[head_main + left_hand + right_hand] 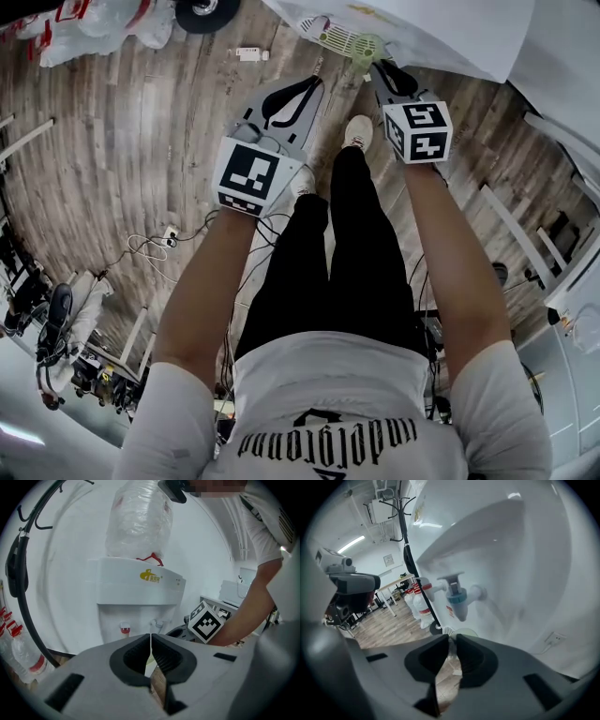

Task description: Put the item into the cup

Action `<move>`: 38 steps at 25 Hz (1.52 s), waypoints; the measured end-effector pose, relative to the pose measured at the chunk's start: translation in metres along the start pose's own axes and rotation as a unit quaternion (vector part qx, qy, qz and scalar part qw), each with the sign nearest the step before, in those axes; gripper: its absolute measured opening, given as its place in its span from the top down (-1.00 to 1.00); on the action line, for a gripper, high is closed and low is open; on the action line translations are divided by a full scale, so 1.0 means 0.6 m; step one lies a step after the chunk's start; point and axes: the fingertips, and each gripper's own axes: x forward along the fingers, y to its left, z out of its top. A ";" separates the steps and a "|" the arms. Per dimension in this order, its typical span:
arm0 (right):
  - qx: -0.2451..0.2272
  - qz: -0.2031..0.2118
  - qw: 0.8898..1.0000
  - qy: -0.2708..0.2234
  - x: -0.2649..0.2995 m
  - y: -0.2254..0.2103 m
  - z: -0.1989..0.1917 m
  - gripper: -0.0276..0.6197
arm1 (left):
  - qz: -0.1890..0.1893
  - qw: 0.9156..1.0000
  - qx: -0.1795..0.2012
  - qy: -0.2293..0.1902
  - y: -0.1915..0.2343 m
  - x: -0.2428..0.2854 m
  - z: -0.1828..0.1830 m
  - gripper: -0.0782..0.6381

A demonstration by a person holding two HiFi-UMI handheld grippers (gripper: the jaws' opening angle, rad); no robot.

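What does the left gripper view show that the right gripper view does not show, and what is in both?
Only the left gripper view: the big bottle on top, a yellow logo, the person's arm. Only the right gripper view: the pale green cup, right at the jaws, a wall socket, a ceiling light. Both: the white water dispenser, the coat stand, spare bottles.

The cup (367, 47) is below the tap (457, 599) on the front of the water dispenser (136, 585), with a bottle (138, 517) on top.
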 end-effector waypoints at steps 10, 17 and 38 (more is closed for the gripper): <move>0.015 -0.021 0.999 0.021 0.045 -0.029 -0.021 0.69 | 0.005 1.000 -0.019 0.007 0.004 0.016 -0.026 0.74; 0.024 -0.015 0.999 0.028 0.058 -0.034 -0.026 0.33 | 0.001 1.000 -0.021 0.009 -0.005 0.019 -0.034 0.74; 0.026 -0.013 0.999 0.037 -0.020 0.026 -0.062 0.23 | -0.012 1.000 -0.014 0.003 -0.032 -0.014 -0.011 0.74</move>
